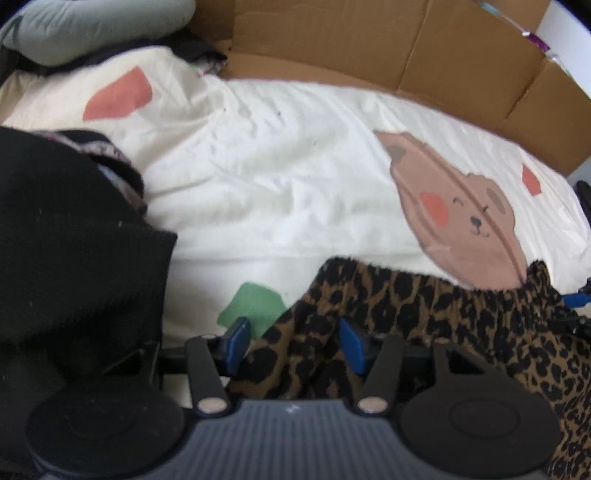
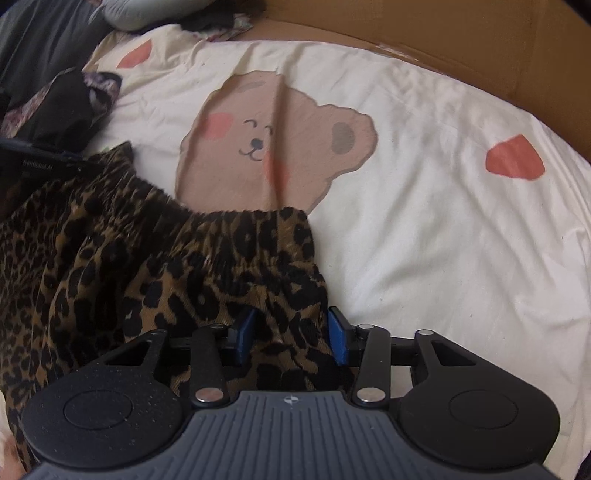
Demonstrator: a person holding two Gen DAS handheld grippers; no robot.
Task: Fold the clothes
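A: Far left, left wrist view?
B: Black sweater (image 1: 74, 251) heaped on the bed sheet (image 1: 280, 173), grey pillow (image 1: 96, 26) behind it, cardboard (image 1: 369, 44) along the back.

A: Left claw?
B: Left claw (image 1: 293, 341) has its blue fingers (image 1: 238, 343) spread, with leopard-print skirt (image 1: 424, 314) fabric bunched between them. Not pinched tight. A green patch on the sheet sits just beside the left finger.

A: Where's the skirt?
B: Lying on the bed, waistband edge across the bottom of the bear print (image 1: 461, 206), running right past the claw.

A: Right wrist view?
B: Same skirt (image 2: 110, 258) fills the left side, elastic waistband touching the bear print (image 2: 273, 147). Right claw (image 2: 291, 338) also spread, skirt corner sitting between the fingers (image 2: 338, 338). Bare sheet (image 2: 443, 229) to the right.
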